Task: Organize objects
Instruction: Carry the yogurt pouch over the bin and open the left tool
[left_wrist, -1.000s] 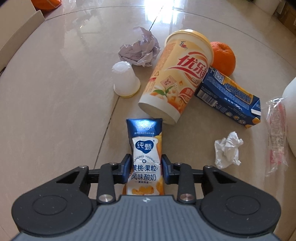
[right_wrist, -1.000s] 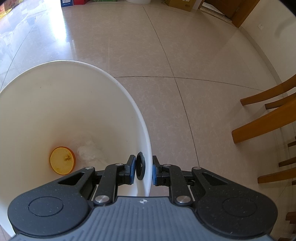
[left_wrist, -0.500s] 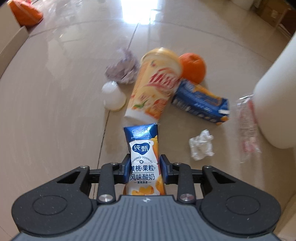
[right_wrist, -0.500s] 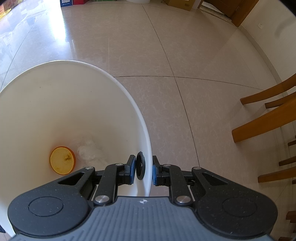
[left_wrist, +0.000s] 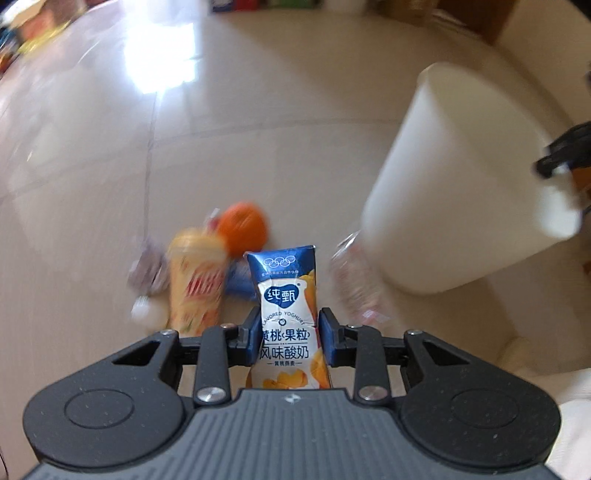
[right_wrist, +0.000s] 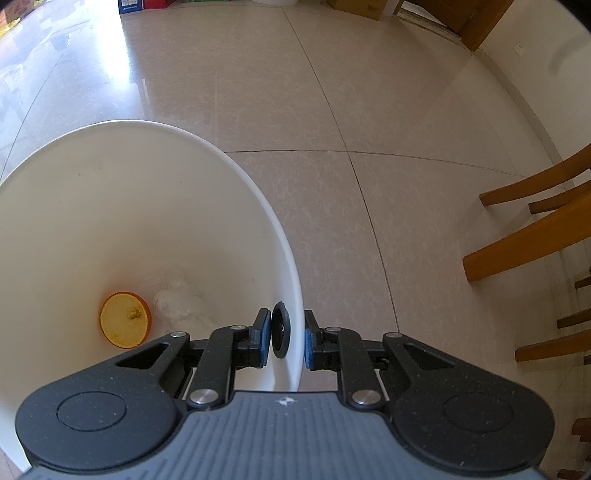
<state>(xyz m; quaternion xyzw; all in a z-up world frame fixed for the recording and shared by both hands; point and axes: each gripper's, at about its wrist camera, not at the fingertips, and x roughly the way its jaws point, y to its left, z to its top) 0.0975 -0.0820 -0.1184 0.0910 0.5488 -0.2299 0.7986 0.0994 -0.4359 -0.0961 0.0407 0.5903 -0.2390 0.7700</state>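
Yoghurt, in a blue and white pouch (left_wrist: 287, 314), is clamped upright between the blue pads of the left hand-held gripper (left_wrist: 288, 338), whose jaws are nearly closed against the pouch's sides. The pouch is held clear above the tiled floor (left_wrist: 92, 166). Below and beyond it, a blurred cluster of things is seen lying on the floor: a yellow drink cup (left_wrist: 195, 280) on its side, an orange (left_wrist: 242, 229) just behind it, a crumpled grey wrapper (left_wrist: 147, 269) and a small white cup (left_wrist: 147, 314) to the left, and part of a blue carton (left_wrist: 238, 282) half hidden behind the pouch. A clear plastic wrapper (left_wrist: 354, 280) is seen to the right, close to the foot of a tall white bin (left_wrist: 461, 184).

In the right wrist view, the rim of the white bin (right_wrist: 291, 266) is gripped by the right hand-held gripper (right_wrist: 284, 338); its jaws are almost fully closed, one pad inside the wall and one outside, with a black ring fitting (right_wrist: 280, 334) pressed against the inner pad. At the bottom of the bin an orange round lid or slice (right_wrist: 125, 320) and some crumpled white material (right_wrist: 179, 304) are seen side by side. Wooden chair legs (right_wrist: 532, 240) are seen at the right edge.
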